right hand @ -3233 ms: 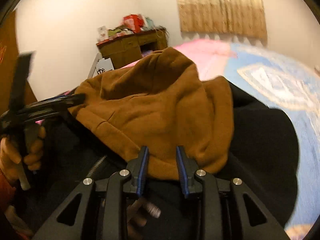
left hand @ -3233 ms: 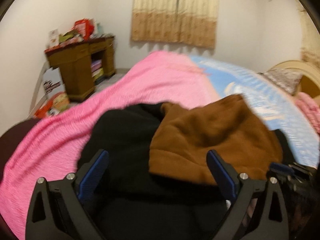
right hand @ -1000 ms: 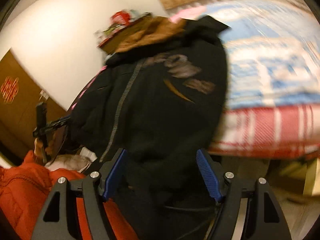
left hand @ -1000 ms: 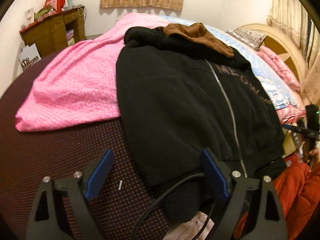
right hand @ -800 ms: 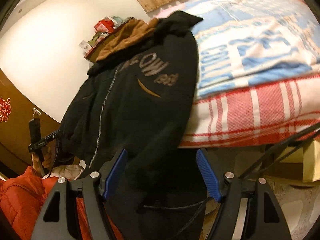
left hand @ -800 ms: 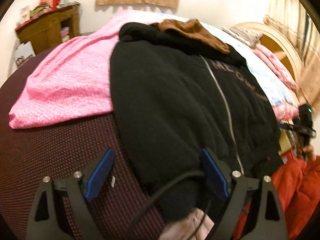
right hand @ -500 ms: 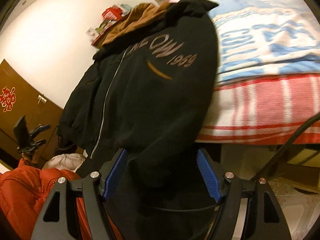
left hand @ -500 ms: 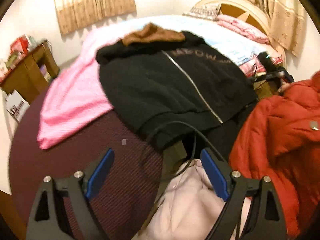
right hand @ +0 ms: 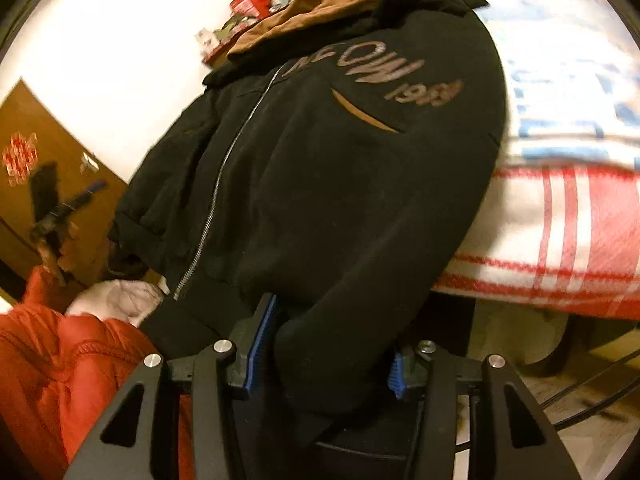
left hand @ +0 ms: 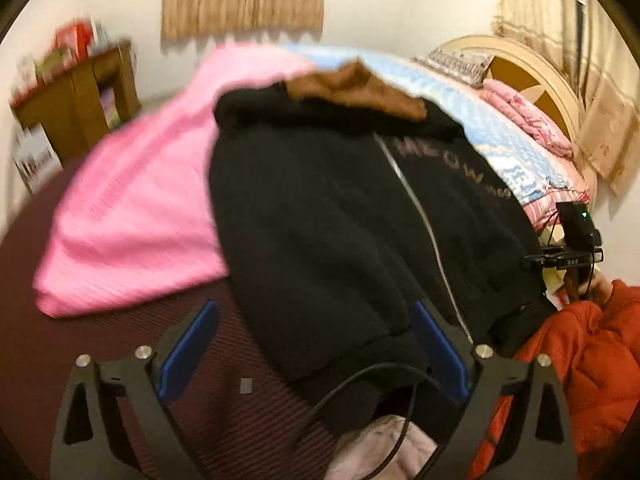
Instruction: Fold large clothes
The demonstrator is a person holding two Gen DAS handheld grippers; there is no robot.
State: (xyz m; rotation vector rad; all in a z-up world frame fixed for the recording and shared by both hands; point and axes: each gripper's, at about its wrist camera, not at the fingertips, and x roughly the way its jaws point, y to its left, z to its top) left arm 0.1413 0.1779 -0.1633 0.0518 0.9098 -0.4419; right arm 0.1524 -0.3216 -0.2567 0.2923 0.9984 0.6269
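A large black zip-up jacket (left hand: 340, 216) with a brown hood lining (left hand: 356, 86) and "MEOW" lettering lies face up on the bed, its hem hanging over the near edge. My left gripper (left hand: 312, 344) is open, its blue pads either side of the hem's left corner, not closed on it. In the right wrist view the jacket (right hand: 340, 152) hangs over the bed side, and my right gripper (right hand: 324, 344) has narrowed around a black sleeve end (right hand: 332, 340). The left gripper (right hand: 60, 204) shows far left there.
A pink blanket (left hand: 136, 208) covers the bed's left part, over a dark red spotted sheet (left hand: 48, 280). A blue patterned sheet (left hand: 492, 136) and red-striped blanket (right hand: 560, 240) lie right. My red coat (left hand: 580, 368) and a black cable (left hand: 360, 384) are close. A wooden desk (left hand: 80, 96) stands back left.
Both grippers moved back from the hood to the jacket's lower edge. The left one has come in closer to the hem. The right jaws have closed in around the sleeve end.
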